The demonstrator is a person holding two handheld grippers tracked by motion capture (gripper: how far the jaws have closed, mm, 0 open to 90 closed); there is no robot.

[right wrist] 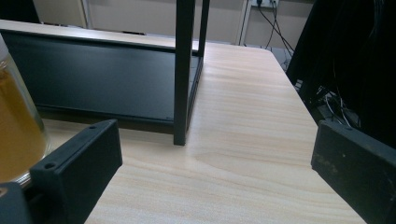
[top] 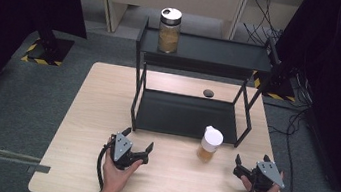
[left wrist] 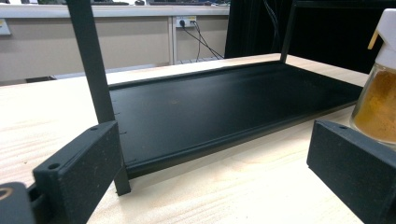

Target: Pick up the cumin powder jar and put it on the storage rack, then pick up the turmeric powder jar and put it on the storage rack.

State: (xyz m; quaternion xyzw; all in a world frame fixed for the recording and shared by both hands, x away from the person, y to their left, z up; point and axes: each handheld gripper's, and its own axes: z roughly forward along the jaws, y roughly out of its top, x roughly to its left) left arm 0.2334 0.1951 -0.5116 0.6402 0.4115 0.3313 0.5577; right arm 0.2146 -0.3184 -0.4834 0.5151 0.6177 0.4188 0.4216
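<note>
A black two-tier metal rack [top: 199,54] stands on the wooden table [top: 90,115]. On its top shelf at the left stands a glass jar [top: 169,30] of brown powder with a white lid. A smaller spice jar [top: 209,144] with a white cap and yellow-orange contents stands on the table just in front of the rack's lower shelf [left wrist: 224,107]; this jar [left wrist: 378,98] also appears at the right edge of the left gripper view and at the left edge [right wrist: 16,126] of the right gripper view. My left gripper [top: 138,140] is open, left of the jar. My right gripper [top: 252,160] is open, right of it.
A small dark round object [top: 208,93] lies on the table behind the rack's lower shelf. A rack leg [right wrist: 183,70] stands close ahead of the right gripper. Cables [top: 296,119] trail on the floor at the right, and dark curtains hang on both sides.
</note>
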